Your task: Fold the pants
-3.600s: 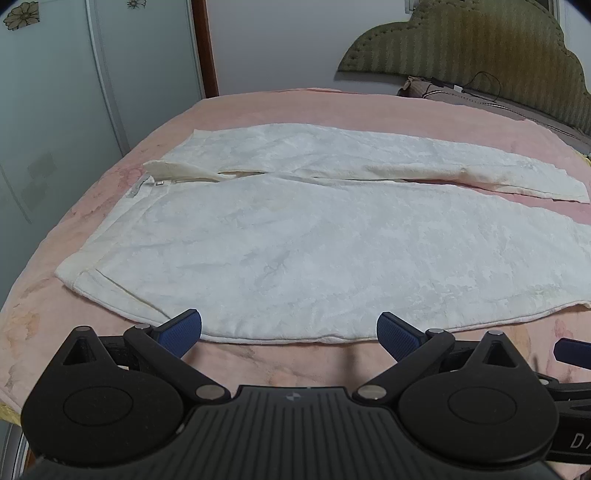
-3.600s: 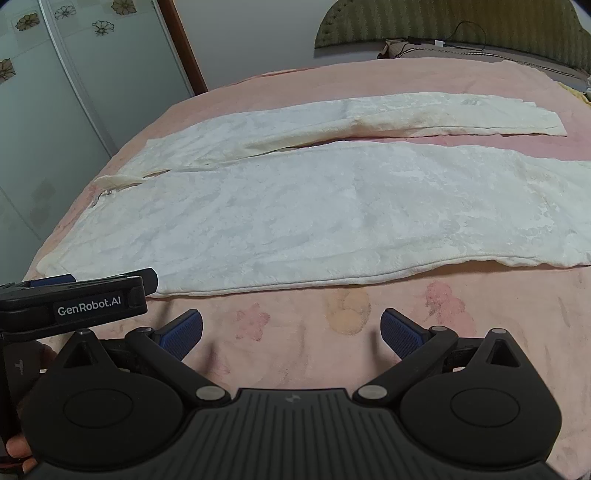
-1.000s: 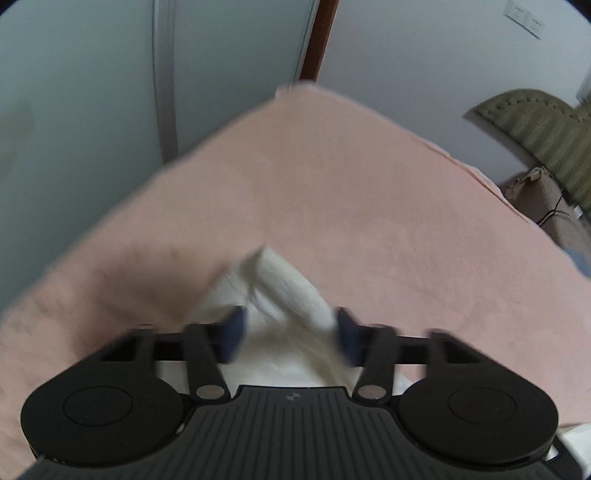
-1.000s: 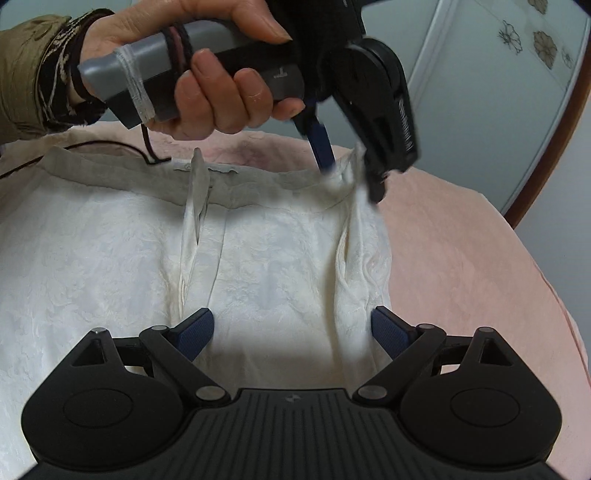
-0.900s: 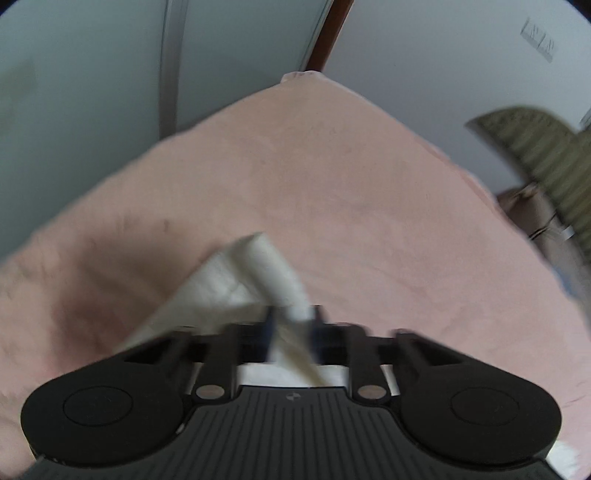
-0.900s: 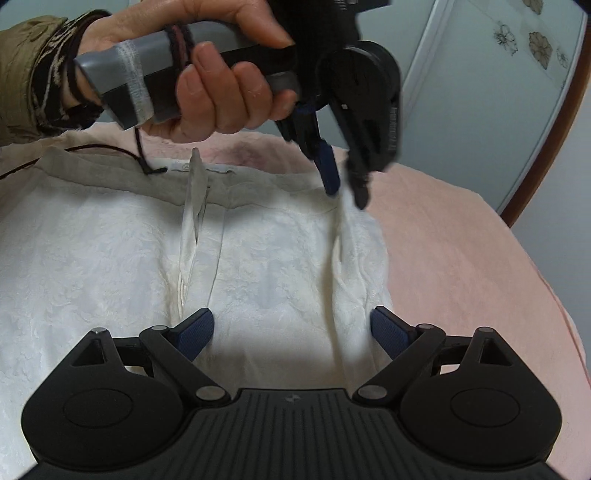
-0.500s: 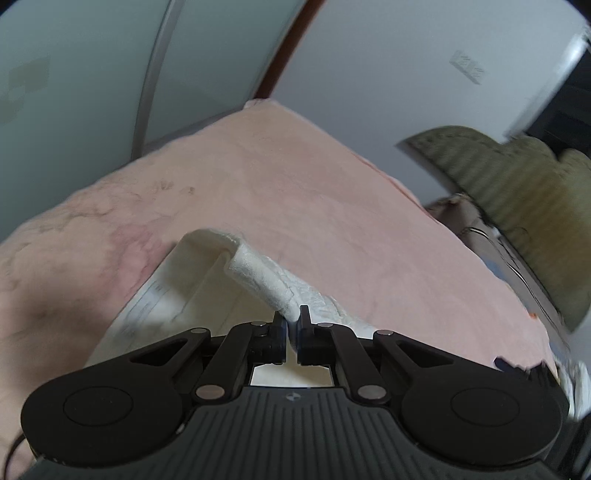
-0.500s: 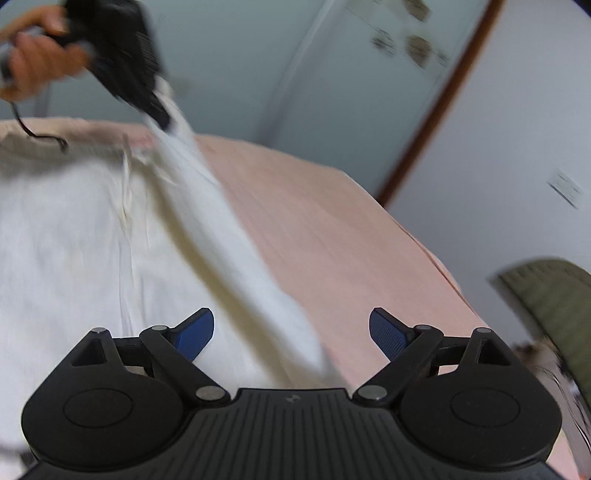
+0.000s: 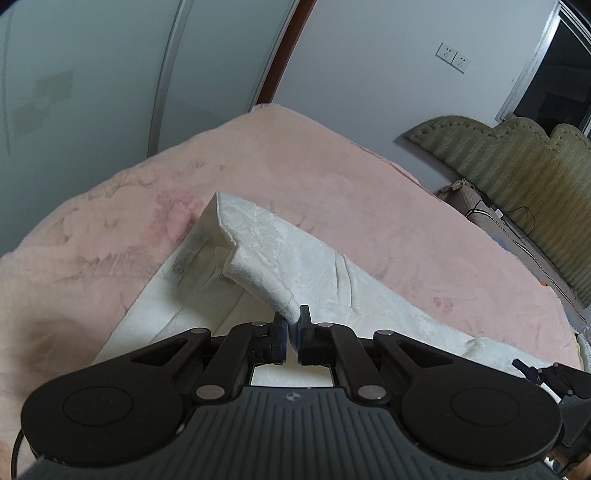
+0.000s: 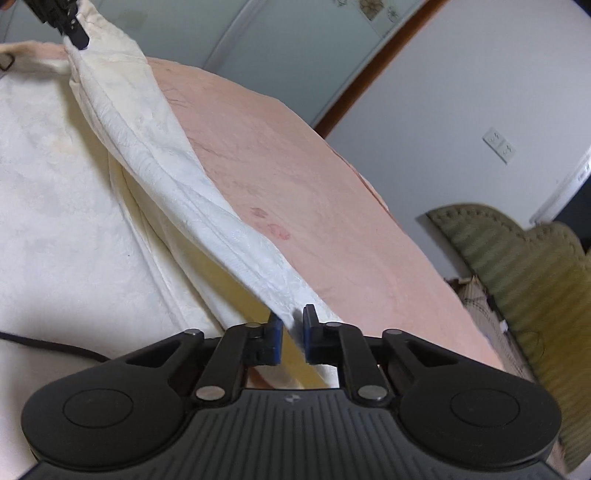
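Observation:
White patterned pants (image 9: 295, 258) lie on a pink bedspread (image 9: 332, 177). My left gripper (image 9: 291, 334) is shut on the far waistband corner and holds it lifted; the waistband's inside label shows below it. In the right wrist view the pants (image 10: 155, 166) stretch as a raised band from the left gripper (image 10: 72, 27) at top left down to my right gripper (image 10: 291, 332), which is shut on the far leg's edge. The near leg lies flat at the left. My right gripper also shows at the left wrist view's lower right edge (image 9: 532, 373).
A green padded headboard (image 9: 517, 155) stands at the right end of the bed. Frosted wardrobe doors (image 9: 110, 74) stand close along the bed's far side. A dark cable (image 10: 55, 349) trails over the flat fabric near my right gripper.
My left gripper closed on the waistband corner and lifted it. My right gripper moved along the far leg, closed on its edge and raised it, pulling the fabric taut between both grippers.

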Demonstrator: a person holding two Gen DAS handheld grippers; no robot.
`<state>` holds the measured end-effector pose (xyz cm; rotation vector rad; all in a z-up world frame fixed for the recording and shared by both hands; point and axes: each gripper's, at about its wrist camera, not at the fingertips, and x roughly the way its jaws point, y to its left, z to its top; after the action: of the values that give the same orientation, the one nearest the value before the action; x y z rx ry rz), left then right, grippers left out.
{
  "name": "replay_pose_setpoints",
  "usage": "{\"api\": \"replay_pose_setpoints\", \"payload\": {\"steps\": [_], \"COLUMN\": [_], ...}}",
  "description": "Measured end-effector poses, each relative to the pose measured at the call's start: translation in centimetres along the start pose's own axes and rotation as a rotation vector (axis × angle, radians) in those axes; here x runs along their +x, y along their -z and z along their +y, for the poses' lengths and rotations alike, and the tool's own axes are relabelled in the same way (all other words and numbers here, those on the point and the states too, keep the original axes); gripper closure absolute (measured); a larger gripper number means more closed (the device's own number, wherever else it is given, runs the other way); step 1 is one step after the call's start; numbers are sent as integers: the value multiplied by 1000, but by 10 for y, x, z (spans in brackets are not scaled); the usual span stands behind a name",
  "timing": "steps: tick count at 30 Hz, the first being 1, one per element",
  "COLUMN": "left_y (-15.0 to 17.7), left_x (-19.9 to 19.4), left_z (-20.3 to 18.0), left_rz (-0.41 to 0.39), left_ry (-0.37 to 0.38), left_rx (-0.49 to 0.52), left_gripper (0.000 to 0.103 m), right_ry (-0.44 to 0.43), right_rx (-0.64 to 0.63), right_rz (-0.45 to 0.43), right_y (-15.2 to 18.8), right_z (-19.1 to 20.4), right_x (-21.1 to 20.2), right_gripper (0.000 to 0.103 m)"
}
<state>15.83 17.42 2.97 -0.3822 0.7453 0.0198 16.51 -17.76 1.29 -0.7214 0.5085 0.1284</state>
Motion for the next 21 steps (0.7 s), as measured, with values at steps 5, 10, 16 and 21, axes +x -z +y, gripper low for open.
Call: {"api": "replay_pose_setpoints", "payload": {"steps": [5,10,16,21], "left_y": [3,17,67,85], "left_x": [-34,-75,-80,-76], "left_z": [1,20,40,47], "left_rz": [-74,-74,-4,8], "left_ry": [16,55,-13,-53], "left_rx": [46,64,81,85], "left_gripper": [98,98,98,98], "right_ry": [-33,-115,-159,-138], "right_rx": [126,191,226,232], "right_rz": [-50,-96,-66,-51], "right_y": [-8,6,34,45], "right_z": [-9,10,58,77], "right_x": [-44,-117,-140,-138], "right_gripper": [95,96,96,96]}}
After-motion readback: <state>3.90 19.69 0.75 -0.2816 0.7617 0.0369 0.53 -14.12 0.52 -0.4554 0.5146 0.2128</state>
